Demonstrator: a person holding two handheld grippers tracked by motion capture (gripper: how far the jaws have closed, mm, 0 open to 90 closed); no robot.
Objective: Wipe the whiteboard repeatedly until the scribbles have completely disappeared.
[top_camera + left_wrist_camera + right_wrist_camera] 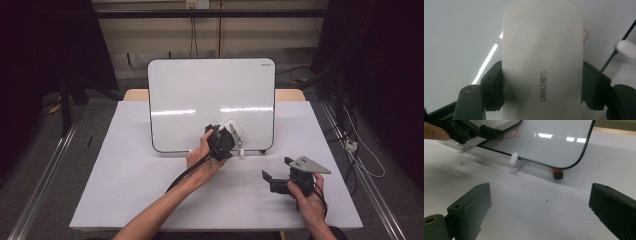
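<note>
Overhead, a person at a white table (150, 190) presses a white eraser (234, 131) against a standing whiteboard (200, 95) with the left gripper (225, 142), while the right gripper (272, 181) rests apart on the table.

Left to right: the left gripper view shows what the high view cannot, its two black jaws clamped on the long sides of the eraser (542, 57), grey lettering on the eraser's back, and a faint red mark (586, 35) on the board at the eraser's right edge. The right gripper view shows its own jaws standing wide apart with nothing between them, and beyond them the whiteboard's lower corner (564, 147), a white clip (514, 160) and a red-and-black foot (557, 173) at its bottom edge, and small specks on the table.
</note>
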